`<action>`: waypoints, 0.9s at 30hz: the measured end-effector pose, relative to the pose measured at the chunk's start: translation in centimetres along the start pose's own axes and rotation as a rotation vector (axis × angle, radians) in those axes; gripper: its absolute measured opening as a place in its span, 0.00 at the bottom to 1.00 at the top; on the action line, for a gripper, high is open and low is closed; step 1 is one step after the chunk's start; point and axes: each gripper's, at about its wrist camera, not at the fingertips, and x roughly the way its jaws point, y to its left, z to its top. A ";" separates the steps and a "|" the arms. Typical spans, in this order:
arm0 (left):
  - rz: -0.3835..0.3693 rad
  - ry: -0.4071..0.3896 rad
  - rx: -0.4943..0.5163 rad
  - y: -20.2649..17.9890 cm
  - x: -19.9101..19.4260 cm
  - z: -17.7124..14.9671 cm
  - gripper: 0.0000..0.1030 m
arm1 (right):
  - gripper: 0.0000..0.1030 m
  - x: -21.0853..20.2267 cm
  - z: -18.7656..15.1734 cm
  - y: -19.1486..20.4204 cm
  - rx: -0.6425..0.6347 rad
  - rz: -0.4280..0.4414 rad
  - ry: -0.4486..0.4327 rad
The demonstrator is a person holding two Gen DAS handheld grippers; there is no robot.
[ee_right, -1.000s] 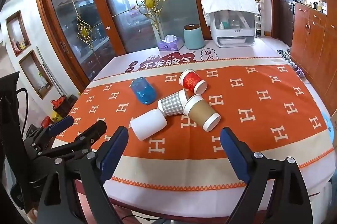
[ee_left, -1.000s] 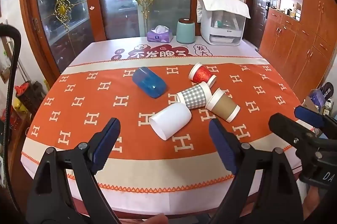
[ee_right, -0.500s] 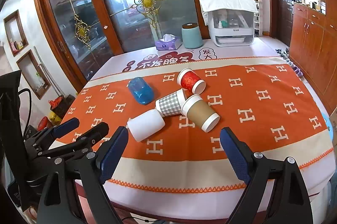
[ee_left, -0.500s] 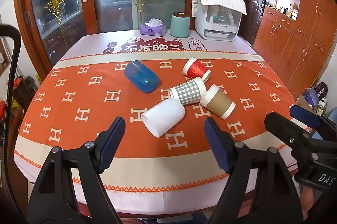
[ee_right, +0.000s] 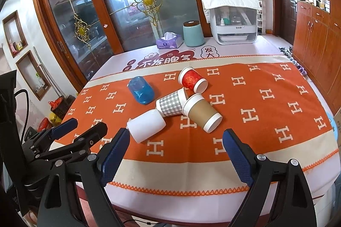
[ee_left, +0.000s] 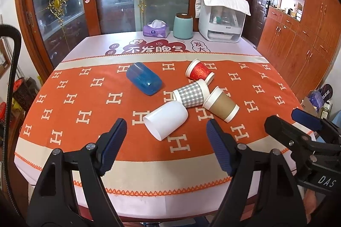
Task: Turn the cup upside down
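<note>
Left gripper (ee_left: 165, 146) hangs spread wide and empty, now closer to the white cup (ee_left: 165, 121), which lies on its side on the orange tablecloth (ee_left: 64, 103). Right gripper (ee_right: 175, 153) (equally agape) holds nothing; its view has barely changed, the white cup (ee_right: 146, 125) touching the checked cup (ee_right: 171, 102).

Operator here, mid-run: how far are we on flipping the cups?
Done: nothing. The white plastic cup, grey checked paper cup, brown paper cup, red paper cup and blue translucent plastic cup all lie on their sides. In hand: nothing; the left gripper and right gripper hover open over the table's near edge. Left: every flip.
</note>
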 end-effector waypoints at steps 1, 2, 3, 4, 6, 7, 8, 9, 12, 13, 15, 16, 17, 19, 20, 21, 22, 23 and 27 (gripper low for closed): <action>0.000 -0.002 -0.002 0.0 0.0 0.0 0.73 | 0.87 0.1 0.0 0.0 -0.001 -0.002 -0.001; 0.001 -0.003 -0.002 0.0 0.1 0.0 0.73 | 0.87 0.1 0.0 -0.1 -0.001 -0.003 0.000; 0.002 -0.004 -0.002 0.0 0.0 -0.1 0.73 | 0.87 0.1 0.0 0.0 -0.001 -0.001 -0.001; 0.003 -0.006 -0.001 0.0 0.1 -0.1 0.73 | 0.87 0.1 -0.1 0.0 0.000 -0.001 -0.001; 0.003 -0.008 0.002 0.0 0.1 -0.1 0.73 | 0.87 0.1 -0.2 0.0 0.000 -0.002 -0.001; 0.003 -0.007 0.005 0.0 0.1 -0.1 0.73 | 0.87 0.2 -0.2 0.1 0.005 0.001 0.004; 0.002 -0.007 0.005 0.0 0.1 -0.2 0.73 | 0.87 0.2 -0.1 0.0 0.005 0.000 0.006; 0.005 -0.005 0.006 0.0 0.1 -0.2 0.73 | 0.87 0.3 -0.1 0.0 0.004 -0.001 0.006; 0.003 -0.003 0.007 -0.1 0.2 -0.2 0.73 | 0.87 0.3 -0.1 -0.1 0.002 -0.001 0.008; -0.001 -0.002 0.008 0.0 0.2 -0.2 0.73 | 0.87 0.3 -0.1 -0.1 0.003 -0.002 0.009; -0.002 -0.002 0.012 -0.1 0.3 -0.3 0.73 | 0.87 0.5 -0.2 -0.3 0.006 -0.001 0.011; -0.001 -0.002 0.015 -0.2 0.3 -0.3 0.73 | 0.87 0.5 -0.2 -0.3 0.005 -0.002 0.012; 0.002 -0.002 0.018 -0.2 0.3 -0.3 0.73 | 0.87 0.5 -0.2 -0.2 0.003 -0.004 0.011; 0.003 0.000 0.021 -0.3 0.4 -0.3 0.73 | 0.87 0.5 -0.2 -0.2 0.004 -0.003 0.011; 0.004 0.001 0.021 -0.2 0.4 -0.3 0.73 | 0.87 0.5 -0.2 -0.3 0.004 -0.002 0.012; 0.005 0.002 0.021 -0.3 0.5 -0.3 0.73 | 0.87 0.5 -0.2 -0.2 0.004 -0.003 0.011; 0.008 0.004 0.022 -0.3 0.5 -0.3 0.73 | 0.87 0.5 -0.2 -0.2 0.003 -0.004 0.011; 0.007 0.007 0.021 -0.2 0.6 -0.3 0.73 | 0.87 0.5 -0.2 -0.2 0.002 -0.004 0.011; 0.009 0.013 0.022 -0.2 0.7 -0.2 0.73 | 0.87 0.5 -0.1 -0.2 0.001 -0.003 0.011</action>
